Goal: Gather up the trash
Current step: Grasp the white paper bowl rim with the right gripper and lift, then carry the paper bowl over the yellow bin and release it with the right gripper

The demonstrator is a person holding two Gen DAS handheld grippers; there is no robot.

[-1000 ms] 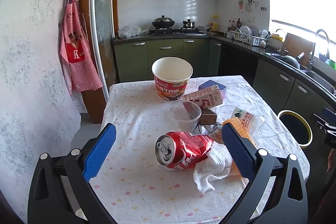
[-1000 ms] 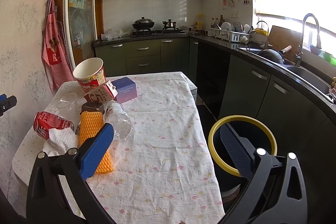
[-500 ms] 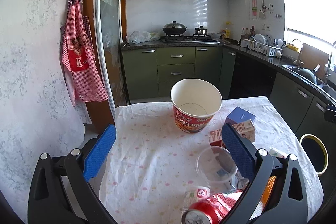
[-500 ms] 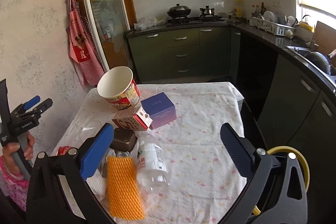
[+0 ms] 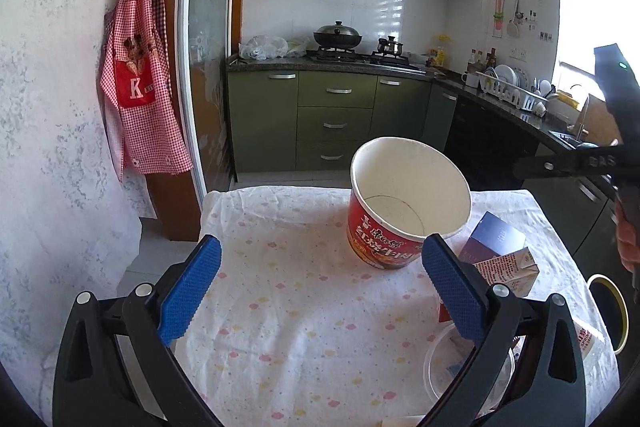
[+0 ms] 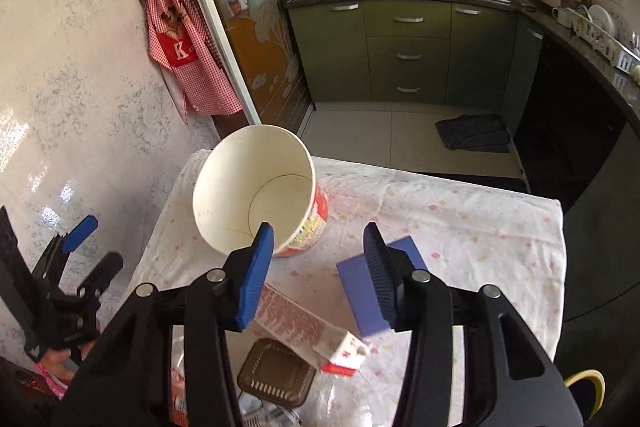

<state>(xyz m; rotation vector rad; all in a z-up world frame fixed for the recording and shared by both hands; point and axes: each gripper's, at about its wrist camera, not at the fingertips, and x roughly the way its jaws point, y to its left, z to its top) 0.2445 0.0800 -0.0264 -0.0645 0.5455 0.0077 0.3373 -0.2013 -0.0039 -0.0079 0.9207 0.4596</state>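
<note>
A large red-and-white paper noodle bowl point(image 5: 404, 207) stands upright and empty on the table; it also shows in the right wrist view point(image 6: 264, 199). A blue box point(image 6: 384, 287), a red-and-white carton point(image 6: 308, 331) and a brown plastic tray point(image 6: 276, 371) lie near it. My left gripper point(image 5: 320, 287) is open and empty, above the cloth left of the bowl. My right gripper point(image 6: 320, 263) is open and empty, between the bowl and the blue box, above them. A clear plastic cup point(image 5: 460, 363) sits behind my left gripper's right finger.
The table has a white flowered cloth point(image 5: 300, 307). A yellow-rimmed bin point(image 5: 612, 311) stands on the floor right of the table. A checked apron point(image 5: 140, 79) hangs on the left wall. Green kitchen cabinets point(image 5: 340, 115) lie beyond the table.
Both grippers have moved forward over the table toward the noodle bowl. The can, tissue and orange netting have dropped out of both views. The right gripper's jaws have narrowed somewhat.
</note>
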